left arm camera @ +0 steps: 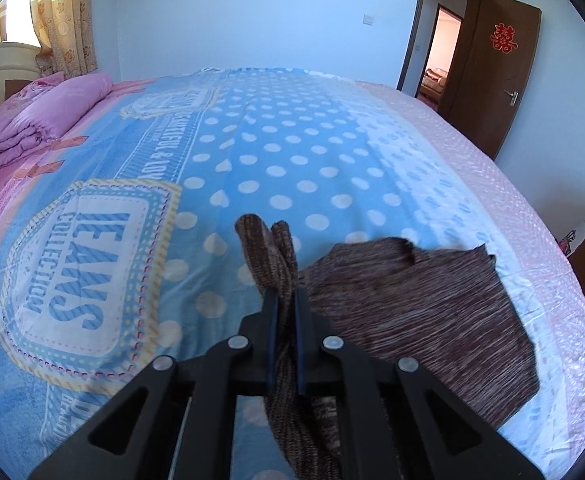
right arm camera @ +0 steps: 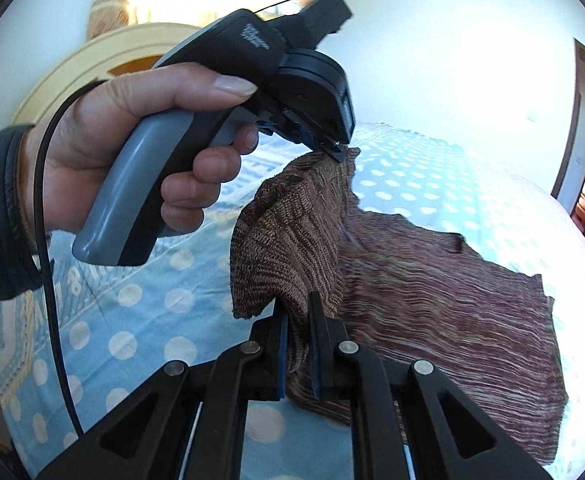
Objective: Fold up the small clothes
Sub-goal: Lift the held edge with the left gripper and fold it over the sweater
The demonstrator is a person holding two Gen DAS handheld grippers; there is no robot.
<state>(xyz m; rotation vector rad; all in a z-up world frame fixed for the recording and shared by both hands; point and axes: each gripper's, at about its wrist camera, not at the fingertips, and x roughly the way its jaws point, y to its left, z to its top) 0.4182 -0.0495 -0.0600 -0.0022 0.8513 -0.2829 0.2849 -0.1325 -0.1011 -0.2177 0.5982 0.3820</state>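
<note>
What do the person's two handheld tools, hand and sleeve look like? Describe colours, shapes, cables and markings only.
The left tool has a grey pistol handle, black body with small white lettering, and a thin black cable. The hand is bare, the sleeve dark. The right tool has black linkage arms, silver rivets and blue-edged fingers.

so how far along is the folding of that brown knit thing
Early. Done: the brown knit garment lies partly spread on the bed sheet. In hand: the left gripper and right gripper each pinch one edge, lifting it. Left: laying that edge over and flattening; no finished fold shows.
</note>
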